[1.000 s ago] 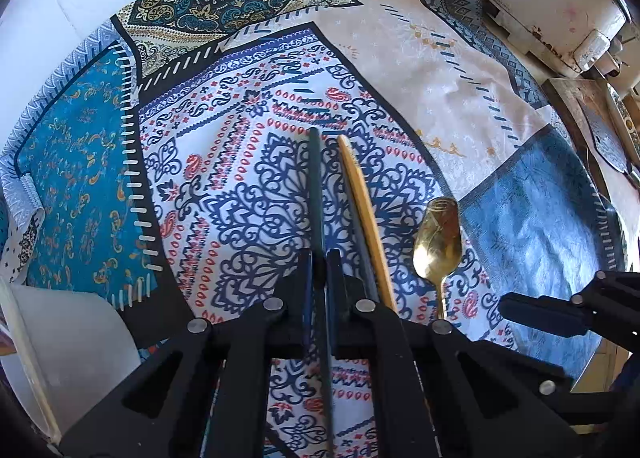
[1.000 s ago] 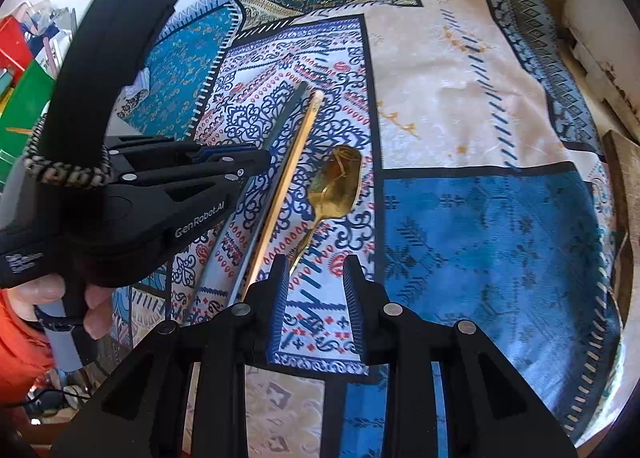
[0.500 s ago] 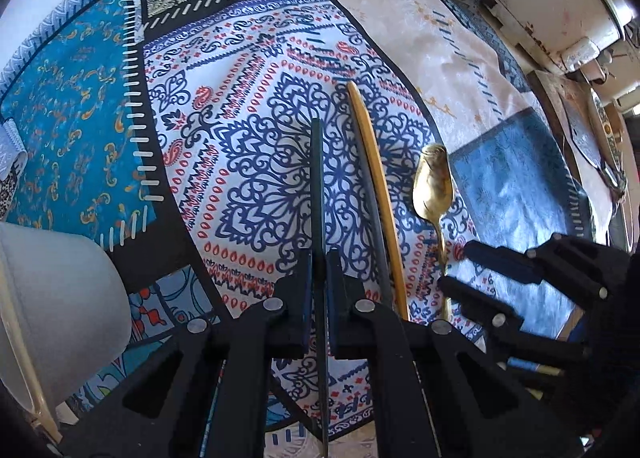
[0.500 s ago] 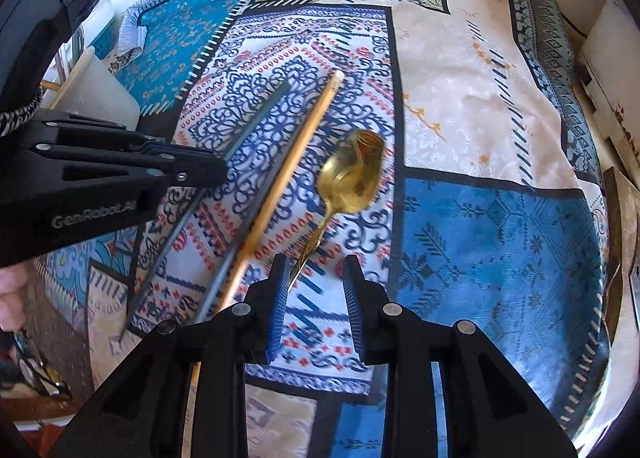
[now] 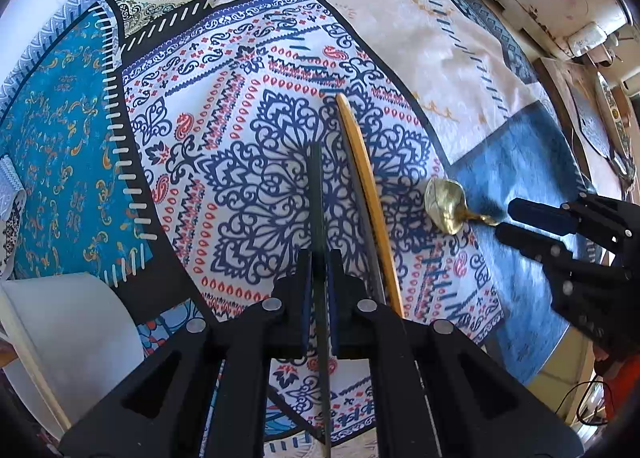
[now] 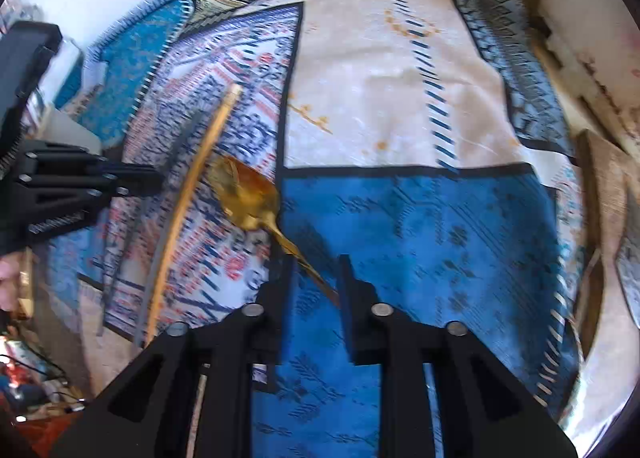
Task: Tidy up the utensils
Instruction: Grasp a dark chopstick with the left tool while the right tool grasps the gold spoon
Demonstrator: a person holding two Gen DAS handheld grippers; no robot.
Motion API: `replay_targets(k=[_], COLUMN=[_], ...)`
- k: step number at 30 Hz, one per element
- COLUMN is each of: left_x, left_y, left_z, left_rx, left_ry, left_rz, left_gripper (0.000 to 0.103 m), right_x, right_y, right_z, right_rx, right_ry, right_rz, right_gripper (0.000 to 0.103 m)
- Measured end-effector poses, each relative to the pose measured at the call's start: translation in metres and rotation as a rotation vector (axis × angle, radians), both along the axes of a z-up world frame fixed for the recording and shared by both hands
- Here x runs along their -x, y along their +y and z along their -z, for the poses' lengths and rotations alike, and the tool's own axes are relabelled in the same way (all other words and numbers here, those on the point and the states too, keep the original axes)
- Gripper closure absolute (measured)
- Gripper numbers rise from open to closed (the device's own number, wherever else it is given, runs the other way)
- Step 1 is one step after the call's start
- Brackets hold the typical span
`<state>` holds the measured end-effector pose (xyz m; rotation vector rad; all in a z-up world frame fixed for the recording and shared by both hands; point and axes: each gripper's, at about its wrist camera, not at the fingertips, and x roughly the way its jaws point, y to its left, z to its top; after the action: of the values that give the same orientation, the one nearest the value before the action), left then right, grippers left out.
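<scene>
Both grippers, the left gripper (image 5: 318,278) and the right gripper (image 6: 316,286), are matte black plastic frames with round silver screws along their arms, blue pads inside the fingers (image 5: 307,298) and white lettering on the side, beside an orange sleeve (image 5: 618,382).

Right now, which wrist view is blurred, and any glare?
Left wrist view: sharp, with fisheye bending at the edges and strong sun on the gold spoon and patterned cloth. Right wrist view: motion-smeared throughout, cloth print and spoon soft, washed out at the right rim.
</scene>
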<state>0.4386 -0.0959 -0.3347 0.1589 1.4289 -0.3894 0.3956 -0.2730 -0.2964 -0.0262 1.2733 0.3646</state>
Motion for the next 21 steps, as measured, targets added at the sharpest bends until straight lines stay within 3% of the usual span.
replay_targets(k=[6, 13, 17, 19, 21], left_x=[-0.001, 0.004, 0.013, 0.018, 0.024], left_y=[-0.002, 0.003, 0.010, 0.012, 0.015], left_z=[-0.002, -0.003, -0.015, -0.023, -0.030], left_rx=[0.005, 0.005, 0.013, 0.023, 0.027], left_ry=[-0.019, -0.067, -0.113, -0.132, -0.157], left_rz=[-0.012, -0.092, -0.112, -0.125, -0.131], left_gripper=[0.097, 0.098, 0.098, 0.098, 0.099], right_x=[-0.008, -0.017, -0.021, -0.025, -0.025], right_y=[0.034, 0.064, 0.078, 0.081, 0.078], right_z=[0.001, 0.008, 0.012, 0.011, 0.010], right_rx=[0.027, 0.093, 0.119, 0.119, 0.110], right_ry=[-0.025, -0.099, -0.155, -0.170, -0.173], right_rz=[-0.118, -0.163, -0.188, -0.191, -0.189], right_gripper=[0.061, 0.058, 0.060, 0.069, 0.071])
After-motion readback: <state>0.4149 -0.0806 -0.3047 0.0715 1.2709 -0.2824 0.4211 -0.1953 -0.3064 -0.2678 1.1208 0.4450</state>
